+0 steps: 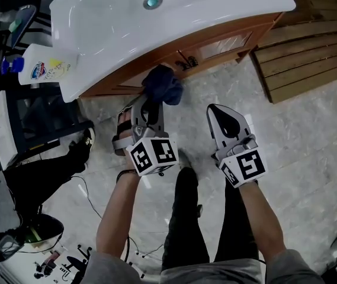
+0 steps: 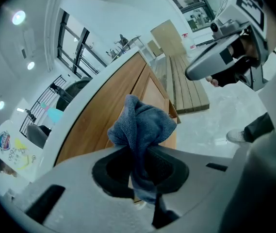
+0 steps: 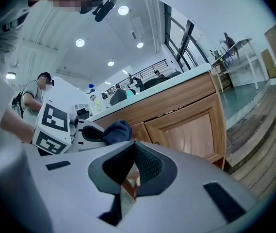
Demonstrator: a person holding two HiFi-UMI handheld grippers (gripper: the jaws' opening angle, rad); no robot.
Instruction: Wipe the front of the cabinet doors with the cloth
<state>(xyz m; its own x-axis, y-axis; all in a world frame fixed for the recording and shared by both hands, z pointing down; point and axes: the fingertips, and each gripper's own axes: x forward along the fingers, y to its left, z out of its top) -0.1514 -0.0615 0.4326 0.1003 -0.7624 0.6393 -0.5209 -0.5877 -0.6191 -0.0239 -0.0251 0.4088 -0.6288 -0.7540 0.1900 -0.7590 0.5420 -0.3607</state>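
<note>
Blue terry cloth [image 1: 163, 85] sits bunched into a wad in your left tongs [image 1: 153, 101], which are closed tight on its lower folds; the left gripper view shows the fabric pinched between the pads and ballooning out above them. You hold it up against the wooden cabinet doors [image 1: 215, 46], just under the overhanging edge of the white surface [image 1: 174, 16], toward the left-hand door, though no view settles whether the cloth actually touches the wood. Your right tongs [image 1: 218, 112] hang a little apart to the right over the marble floor [image 1: 310, 135], with the pads drawn together and nothing held between them. The wiping looks barely started, so most of the door fronts probably remain to cover. The main risk is the wad itself: so little cloth faces the door that each pass would clean only a thin stripe. If you lean in to compensate, the hard tips of the tongs could meet the wood and scuff it. Drag across the panel could also tug the fabric out of the grip, since only its tail is clamped. The small dark handles [image 1: 186, 61] between the doors could snag a loose fold as you sweep past.
</note>
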